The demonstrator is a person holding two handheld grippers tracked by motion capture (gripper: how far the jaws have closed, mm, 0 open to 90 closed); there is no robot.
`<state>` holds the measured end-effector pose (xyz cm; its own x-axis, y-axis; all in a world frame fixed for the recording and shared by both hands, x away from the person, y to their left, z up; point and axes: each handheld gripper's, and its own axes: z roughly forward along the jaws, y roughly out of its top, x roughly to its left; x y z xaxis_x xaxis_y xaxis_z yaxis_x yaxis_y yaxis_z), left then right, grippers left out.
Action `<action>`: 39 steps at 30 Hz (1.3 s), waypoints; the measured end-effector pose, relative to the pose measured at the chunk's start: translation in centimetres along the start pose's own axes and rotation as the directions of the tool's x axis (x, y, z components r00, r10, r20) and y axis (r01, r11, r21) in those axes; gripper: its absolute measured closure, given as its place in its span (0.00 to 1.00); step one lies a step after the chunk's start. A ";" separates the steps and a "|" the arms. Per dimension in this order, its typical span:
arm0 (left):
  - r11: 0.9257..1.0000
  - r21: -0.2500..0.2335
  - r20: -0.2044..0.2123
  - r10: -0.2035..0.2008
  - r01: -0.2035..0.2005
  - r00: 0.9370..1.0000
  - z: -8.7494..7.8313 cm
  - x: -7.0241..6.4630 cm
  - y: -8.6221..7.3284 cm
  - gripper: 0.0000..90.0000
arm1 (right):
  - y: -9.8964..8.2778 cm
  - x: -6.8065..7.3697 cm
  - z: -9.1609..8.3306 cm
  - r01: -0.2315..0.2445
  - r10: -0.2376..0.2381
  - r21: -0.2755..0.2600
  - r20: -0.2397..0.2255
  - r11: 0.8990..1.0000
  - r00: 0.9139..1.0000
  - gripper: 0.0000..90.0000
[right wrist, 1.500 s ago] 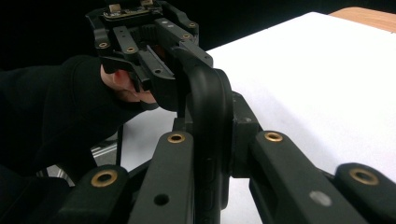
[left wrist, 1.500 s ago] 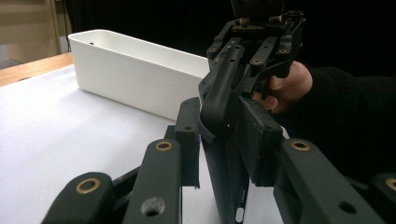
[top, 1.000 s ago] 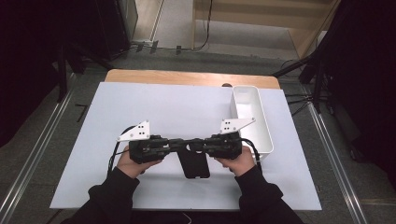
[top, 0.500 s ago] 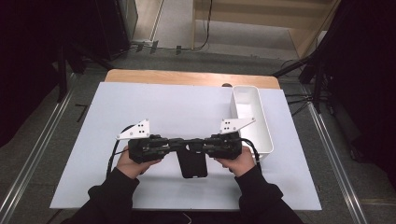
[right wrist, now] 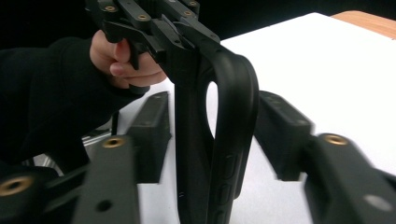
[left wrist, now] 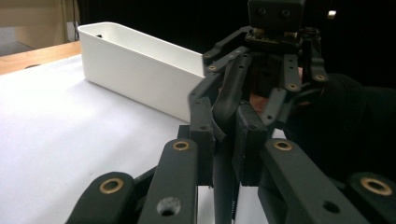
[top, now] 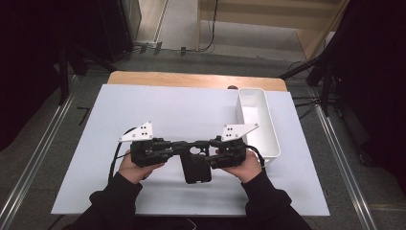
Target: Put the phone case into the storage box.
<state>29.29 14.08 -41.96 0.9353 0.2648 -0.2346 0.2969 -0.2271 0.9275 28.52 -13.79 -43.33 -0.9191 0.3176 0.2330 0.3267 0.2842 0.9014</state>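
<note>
Black part (top: 195, 168) lies on the white surface (top: 167, 110) to the left of the white bin (top: 275, 139), at the near end of it and close to the person's edge. From above it reads as a flat, dark, roughly rectangular piece. In the right gripper view the black part (right wrist: 219, 140) stands on edge, smooth and matt, with a rounded loop at the top enclosing a long narrow opening and faint raised lettering low on its side.

The left gripper (top: 189, 146) is clamped on the part: in its own view its two pads press against a thin dark edge (left wrist: 224, 177), and in the right gripper view the left gripper (right wrist: 177, 37) bites the top of the loop. The right gripper (right wrist: 215, 121) is spread wide, one jaw on each side of the part with white surface showing in both gaps, so it has hold of nothing. From above, the right gripper (top: 205, 149) meets the left one nose to nose over the part.

The bin is long and narrow with straight walls; its inside shows plain white. In the left gripper view the bin (left wrist: 140, 70) runs away behind the right gripper (left wrist: 229, 107).

A left hand (top: 131, 167) and a right hand (top: 246, 167), both in black sleeves, grasp the handles. A wooden strip (top: 191, 79) borders the surface beyond the bin's far end.
</note>
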 end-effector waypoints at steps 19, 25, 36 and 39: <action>0.998 0.004 -0.171 -0.056 0.057 0.984 -0.2 0.1 0.2 0.89 | 0.2 -0.2 -0.4 -0.006 0.014 -0.054 0.152 0.999 0.988 0.05; 0.998 -0.013 -0.204 -0.060 0.059 0.977 -0.4 0.0 0.3 0.89 | 0.3 -0.6 -0.8 -0.069 0.080 -0.066 0.179 0.995 0.981 0.00; 0.997 -0.040 -0.320 -0.069 0.059 0.945 -0.6 -0.2 0.5 0.89 | 0.1 0.0 0.1 -0.075 0.088 -0.054 0.304 0.996 0.949 0.00; 0.996 -0.057 -0.347 -0.078 0.062 0.935 -0.8 -0.3 0.6 0.89 | 0.1 0.2 0.5 -0.074 0.088 -0.055 0.334 0.996 0.938 0.00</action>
<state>29.00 14.57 -41.11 0.7844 0.5902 -0.1905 0.3427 -0.1564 0.9264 28.43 -13.27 -43.39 -0.7602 0.6252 0.1764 0.3813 0.2095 0.9004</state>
